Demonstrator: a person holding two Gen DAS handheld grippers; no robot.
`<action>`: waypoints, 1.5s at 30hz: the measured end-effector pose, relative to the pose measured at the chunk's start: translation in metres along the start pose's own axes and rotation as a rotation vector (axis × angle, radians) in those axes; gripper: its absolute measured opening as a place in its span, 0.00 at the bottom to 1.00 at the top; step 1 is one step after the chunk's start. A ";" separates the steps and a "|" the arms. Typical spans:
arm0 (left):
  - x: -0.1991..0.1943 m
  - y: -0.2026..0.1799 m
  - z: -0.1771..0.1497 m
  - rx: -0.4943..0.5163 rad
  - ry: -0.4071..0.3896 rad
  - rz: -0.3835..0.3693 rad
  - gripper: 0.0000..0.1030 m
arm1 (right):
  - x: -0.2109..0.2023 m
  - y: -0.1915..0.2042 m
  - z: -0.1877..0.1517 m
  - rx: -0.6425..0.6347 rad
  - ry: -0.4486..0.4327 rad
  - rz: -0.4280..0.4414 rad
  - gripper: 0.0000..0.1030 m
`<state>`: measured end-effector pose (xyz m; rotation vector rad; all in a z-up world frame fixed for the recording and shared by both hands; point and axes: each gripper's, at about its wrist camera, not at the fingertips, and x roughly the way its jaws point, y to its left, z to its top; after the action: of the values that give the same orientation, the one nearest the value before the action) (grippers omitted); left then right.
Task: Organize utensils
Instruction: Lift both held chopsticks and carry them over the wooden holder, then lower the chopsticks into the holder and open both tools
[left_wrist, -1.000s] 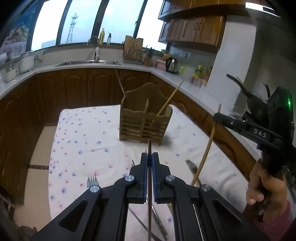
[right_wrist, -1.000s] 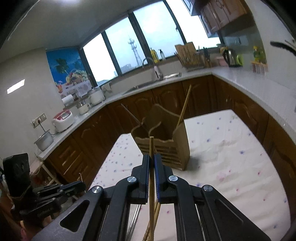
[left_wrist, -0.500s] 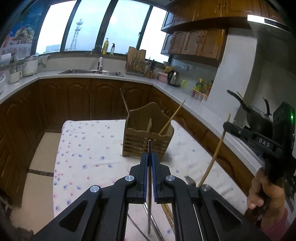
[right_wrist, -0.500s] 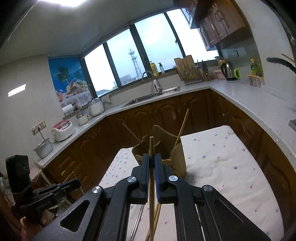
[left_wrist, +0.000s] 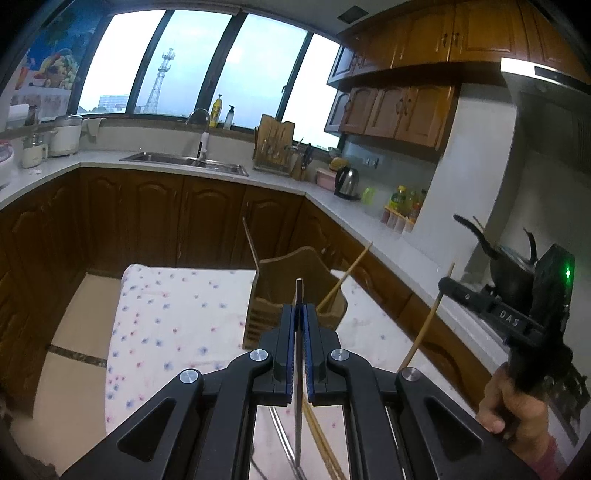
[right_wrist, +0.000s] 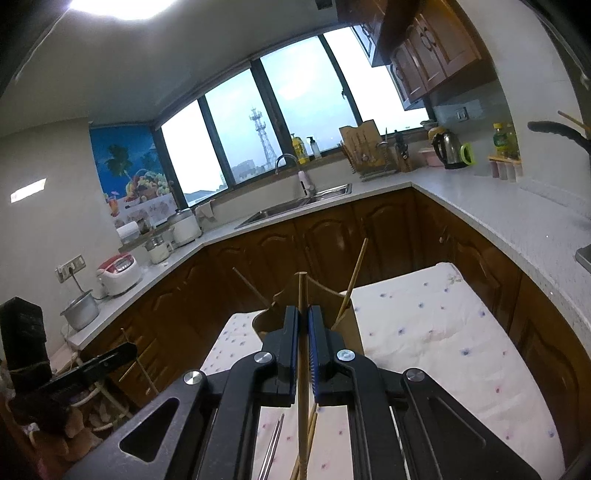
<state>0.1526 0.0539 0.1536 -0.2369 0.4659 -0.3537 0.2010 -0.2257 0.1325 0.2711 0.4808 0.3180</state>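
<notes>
Both grippers clamp a thin utensil upright above the cloth-covered table.

The left gripper (left_wrist: 299, 314) has its blue-padded jaws pressed together on a slim grey metal utensil handle (left_wrist: 299, 291), whose long axis runs from 6 to 12 o'clock, tip up, lower end hanging below the jaws. The right gripper (right_wrist: 303, 315) is likewise closed on a pale bamboo chopstick (right_wrist: 302, 291), also standing 6 to 12 o'clock, its blunt end up. Just beyond both, at 12 o'clock, stands the brown slatted wooden utensil holder (left_wrist: 288, 291) on the white floral tablecloth (left_wrist: 177, 317); two chopsticks lean out of it, one toward 11 o'clock (left_wrist: 249, 242), one toward 1 o'clock (left_wrist: 347, 275). In the left wrist view the right gripper sits at 3 o'clock, held in a person's hand (left_wrist: 513, 402). Loose chopsticks (right_wrist: 312, 424) and a metal utensil (right_wrist: 275, 443) lie on the cloth beneath, at 6 o'clock.
</notes>
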 end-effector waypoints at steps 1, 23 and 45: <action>0.002 0.001 0.004 -0.002 -0.009 0.000 0.02 | 0.002 -0.001 0.003 0.003 -0.003 0.003 0.05; 0.122 0.035 0.085 -0.014 -0.226 0.011 0.02 | 0.069 -0.009 0.091 -0.010 -0.219 -0.069 0.05; 0.272 0.047 0.010 -0.061 -0.104 0.096 0.03 | 0.132 -0.043 0.020 0.058 -0.114 -0.104 0.05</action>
<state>0.3976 -0.0068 0.0408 -0.2899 0.3846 -0.2329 0.3321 -0.2208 0.0820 0.3176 0.3908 0.1860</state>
